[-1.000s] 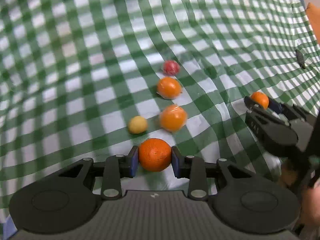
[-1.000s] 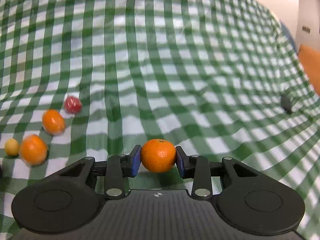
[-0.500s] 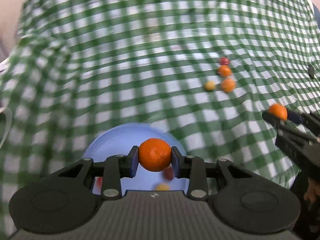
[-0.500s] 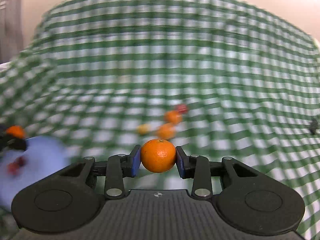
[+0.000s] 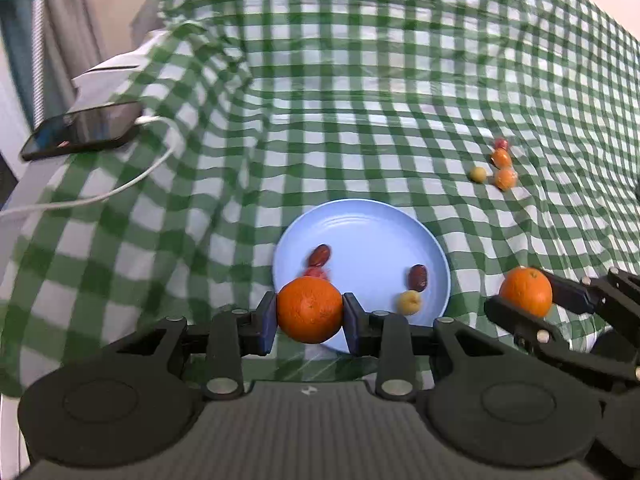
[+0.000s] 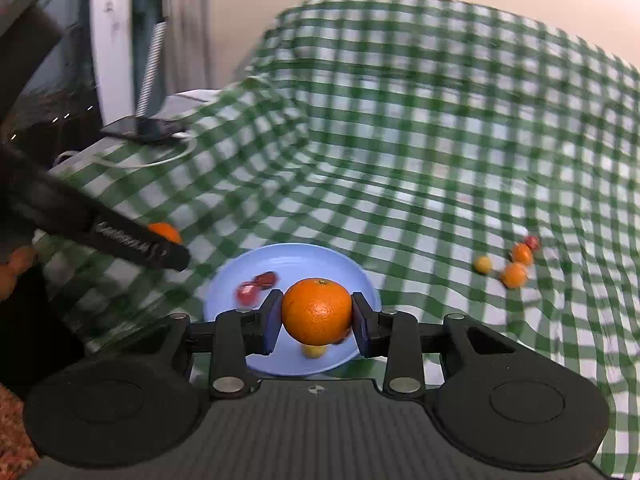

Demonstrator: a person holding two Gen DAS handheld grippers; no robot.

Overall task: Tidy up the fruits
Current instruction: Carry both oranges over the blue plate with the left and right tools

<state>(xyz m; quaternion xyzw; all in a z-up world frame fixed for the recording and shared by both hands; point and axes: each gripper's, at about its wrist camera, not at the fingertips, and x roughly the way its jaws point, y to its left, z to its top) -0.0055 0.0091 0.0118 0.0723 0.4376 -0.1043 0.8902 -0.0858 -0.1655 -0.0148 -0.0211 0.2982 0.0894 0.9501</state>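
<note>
Both tools have swung from the loose fruit, now at two o'clock, to my blue plate (image 5: 400, 220). Left tool (image 5: 310, 309) and right tool (image 6: 316, 312) each clamp a mandarin across its middle; firm, light, rolls easily.

Left gripper (image 5: 310, 310) and right gripper (image 6: 316, 312) both clamped, angled downward.

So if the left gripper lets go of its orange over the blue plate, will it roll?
Probably: the orange is round, and the blue plate looks shallow and smooth. It may bump the small fruits there. It seems firm, keeping its shape between the pads.
</note>
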